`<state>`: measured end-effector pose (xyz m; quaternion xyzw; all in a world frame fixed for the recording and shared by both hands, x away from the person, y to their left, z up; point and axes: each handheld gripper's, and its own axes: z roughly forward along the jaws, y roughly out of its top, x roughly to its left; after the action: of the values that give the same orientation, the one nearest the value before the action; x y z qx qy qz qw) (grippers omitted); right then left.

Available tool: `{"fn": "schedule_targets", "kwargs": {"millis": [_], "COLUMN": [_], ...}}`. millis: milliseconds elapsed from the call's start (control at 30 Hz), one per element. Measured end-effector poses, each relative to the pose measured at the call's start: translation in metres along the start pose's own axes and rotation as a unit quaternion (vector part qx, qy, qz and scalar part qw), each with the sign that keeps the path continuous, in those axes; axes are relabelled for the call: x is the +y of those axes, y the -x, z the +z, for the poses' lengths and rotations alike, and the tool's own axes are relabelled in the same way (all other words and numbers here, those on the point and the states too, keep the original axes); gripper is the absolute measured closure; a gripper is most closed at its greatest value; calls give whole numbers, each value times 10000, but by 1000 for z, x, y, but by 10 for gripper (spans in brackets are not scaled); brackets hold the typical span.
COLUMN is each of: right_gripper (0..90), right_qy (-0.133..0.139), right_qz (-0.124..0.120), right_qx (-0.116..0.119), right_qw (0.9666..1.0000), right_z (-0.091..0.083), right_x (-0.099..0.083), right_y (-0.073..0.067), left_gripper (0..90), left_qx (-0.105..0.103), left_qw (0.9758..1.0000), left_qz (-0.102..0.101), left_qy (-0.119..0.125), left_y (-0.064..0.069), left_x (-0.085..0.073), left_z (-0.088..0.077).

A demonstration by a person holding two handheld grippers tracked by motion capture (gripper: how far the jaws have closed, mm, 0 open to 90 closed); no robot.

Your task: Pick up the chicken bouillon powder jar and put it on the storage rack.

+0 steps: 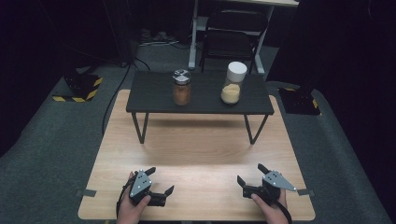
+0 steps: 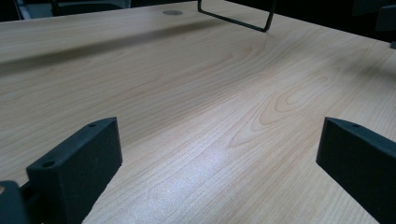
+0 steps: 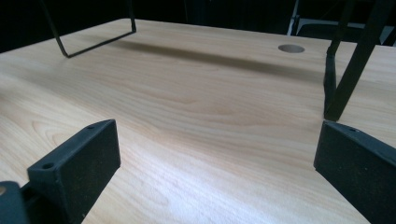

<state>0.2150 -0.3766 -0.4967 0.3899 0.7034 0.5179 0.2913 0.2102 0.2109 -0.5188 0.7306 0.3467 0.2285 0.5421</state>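
On the light wooden table stands a low black shelf on thin metal legs. It carries two jars: one with brown contents and a metal lid, and one with pale yellow contents and a white lid. My left gripper rests near the table's front left, held by a hand, open with nothing between its jaws. At the front right my right gripper is likewise open and empty. In the left gripper view the left gripper has bare wood in its gap, and so does the right gripper in its view.
The shelf's wire legs stand on the table ahead of both grippers, and a round cable hole lies beyond. Behind the table are a black chair, a white desk frame, floor cables and yellow-black striped blocks.
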Motion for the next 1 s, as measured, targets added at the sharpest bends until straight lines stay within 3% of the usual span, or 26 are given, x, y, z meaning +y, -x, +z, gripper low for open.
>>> {"fn": "schedule_targets", "kwargs": {"millis": [533, 733, 1000], "right_gripper": [1, 2, 2], "right_qy": [-95, -258, -116], "right_qz": [25, -132, -360], "right_qx": [-85, -194, -199], "right_qw": [9999, 9994, 9991], "right_z": [-7, -10, -15], "right_x": [-14, -11, -17], "right_y": [2, -1, -6], "left_gripper": [4, 5, 4], "left_qx": [28, 56, 98], "left_qw": [10000, 9998, 9990], "left_qz": [53, 175, 415], "left_qy": [3, -31, -154], "left_y": [3, 6, 13], "left_x": [0, 1, 5], "left_z": [1, 1, 3]}}
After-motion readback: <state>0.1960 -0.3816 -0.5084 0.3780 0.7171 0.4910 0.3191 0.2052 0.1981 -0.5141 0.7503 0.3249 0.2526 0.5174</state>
